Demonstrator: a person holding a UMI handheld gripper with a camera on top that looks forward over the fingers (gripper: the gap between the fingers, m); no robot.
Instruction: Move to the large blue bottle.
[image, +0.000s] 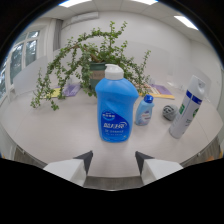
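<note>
Standing beyond open fingers (113, 159): large blue bottle (116, 106)

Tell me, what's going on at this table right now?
A hand-held gripper points at a large blue bottle standing upright on the table, just ahead of its open fingers, which hold nothing. A small blue bottle stands close beside the large one, a white spray bottle further to that side, and a potted plant behind. The gripper is near the bottle but not touching it.
</note>
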